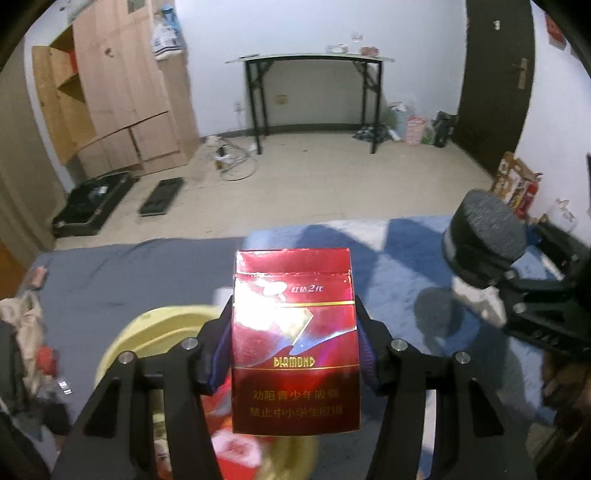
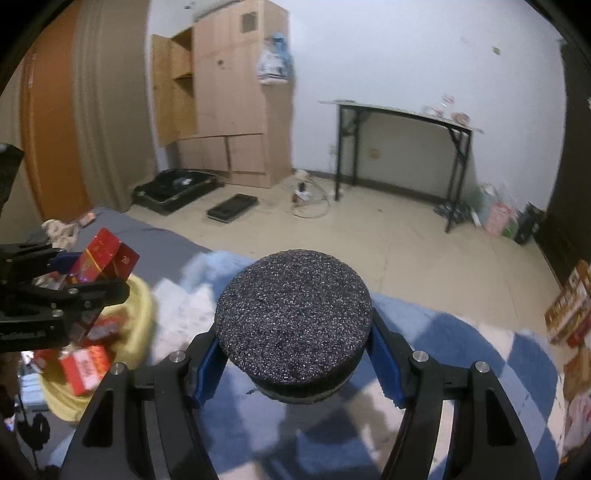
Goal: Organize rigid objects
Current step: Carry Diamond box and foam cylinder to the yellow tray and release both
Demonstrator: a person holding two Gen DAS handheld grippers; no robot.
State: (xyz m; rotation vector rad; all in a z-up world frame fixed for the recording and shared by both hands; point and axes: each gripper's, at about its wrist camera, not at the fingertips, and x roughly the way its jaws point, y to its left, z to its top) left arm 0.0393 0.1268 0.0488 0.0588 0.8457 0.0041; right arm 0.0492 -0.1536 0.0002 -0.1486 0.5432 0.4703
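A white wall [image 1: 314,29] is seen ahead of the grippers, with a black-legged narrow table [image 1: 314,96] set against it. A light wooden wardrobe [image 1: 122,85], one door ajar, is placed ahead and to the left. A pale tiled floor [image 1: 332,184] is strewn with cables [image 1: 232,162] and a flat black case [image 1: 92,206]. A dark door [image 1: 495,85] is found ahead to the right. Below the grippers a blue and white blanket [image 2: 461,350] is spread over grey bedding [image 1: 129,273].
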